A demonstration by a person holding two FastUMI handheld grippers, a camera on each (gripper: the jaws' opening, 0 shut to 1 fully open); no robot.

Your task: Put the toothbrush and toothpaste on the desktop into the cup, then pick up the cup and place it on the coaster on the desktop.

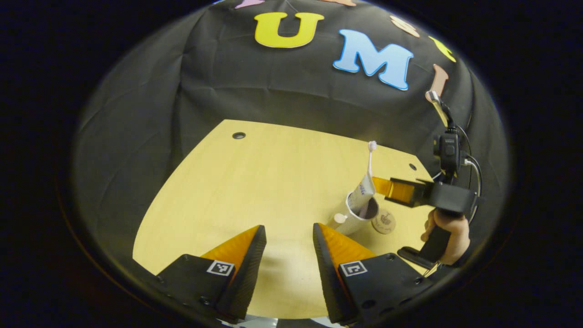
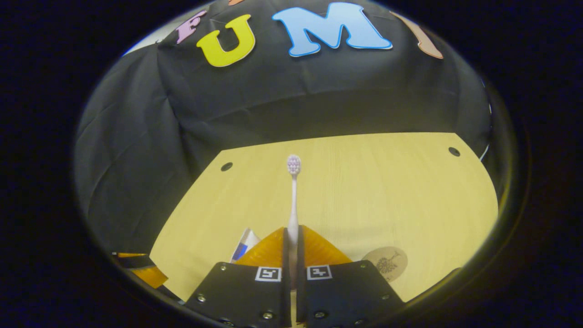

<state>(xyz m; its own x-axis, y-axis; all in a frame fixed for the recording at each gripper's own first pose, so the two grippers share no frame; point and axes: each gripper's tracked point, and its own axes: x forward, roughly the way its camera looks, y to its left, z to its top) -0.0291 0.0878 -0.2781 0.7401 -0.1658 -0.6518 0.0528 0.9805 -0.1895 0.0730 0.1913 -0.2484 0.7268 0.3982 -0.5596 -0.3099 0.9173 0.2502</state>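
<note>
While upright, toothbrush (image 2: 293,200) over cup (image 1: 360,213)

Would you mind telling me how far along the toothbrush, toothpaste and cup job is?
Done: the toothpaste stands in the cup. In hand: the right claw is shut on the toothbrush, held upright at the cup's mouth and seemingly not yet released. Left: let go, then lift the cup onto the coaster beside it. The left claw is open.
</note>
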